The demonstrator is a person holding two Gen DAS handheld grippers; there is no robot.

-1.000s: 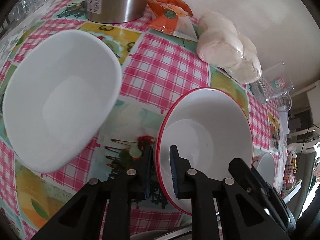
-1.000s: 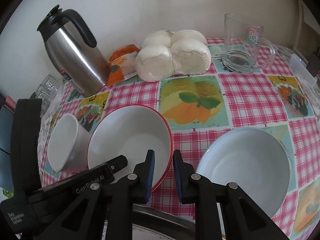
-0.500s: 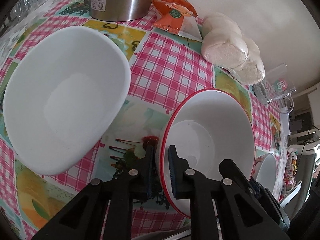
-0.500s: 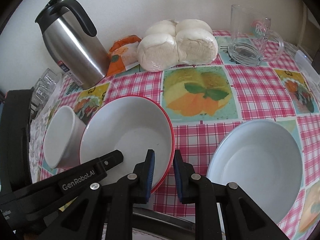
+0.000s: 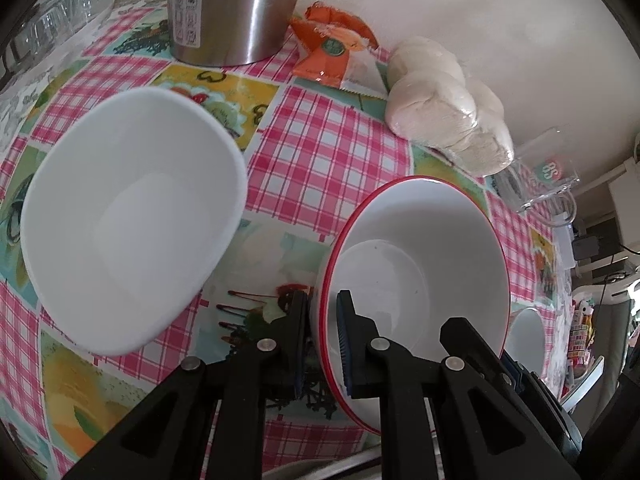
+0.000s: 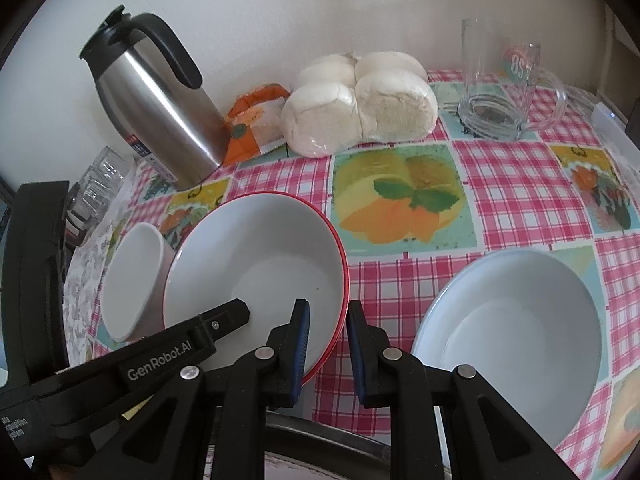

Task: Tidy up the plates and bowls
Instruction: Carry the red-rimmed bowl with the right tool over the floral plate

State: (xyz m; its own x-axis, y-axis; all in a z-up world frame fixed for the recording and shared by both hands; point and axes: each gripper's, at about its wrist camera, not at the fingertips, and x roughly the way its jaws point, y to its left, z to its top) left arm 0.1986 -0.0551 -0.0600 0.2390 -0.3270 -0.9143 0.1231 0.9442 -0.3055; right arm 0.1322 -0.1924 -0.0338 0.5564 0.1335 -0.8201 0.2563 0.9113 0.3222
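Observation:
A red-rimmed white bowl (image 5: 424, 256) is tilted above the checked tablecloth. My left gripper (image 5: 322, 340) is shut on its near rim, one finger inside and one outside. In the right wrist view the same bowl (image 6: 256, 264) shows at centre left, and my right gripper (image 6: 328, 344) straddles its right rim with a gap on the outer side, so it looks open. A plain white bowl (image 5: 132, 216) lies left of the held bowl. It is the small bowl (image 6: 132, 276) in the right wrist view. A large pale bowl (image 6: 512, 332) sits to the right.
A steel thermos (image 6: 156, 104), an orange packet (image 6: 256, 120), wrapped buns (image 6: 360, 104) and a glass mug (image 6: 504, 88) stand along the wall. Clear glasses (image 6: 96, 184) stand at far left. A metal rim (image 6: 328, 436) lies under the grippers.
Both views have drawn back and risen a little. The red-rimmed bowl stays gripped by the left gripper and sits more upright. The right jaws have opened slightly off the rim.

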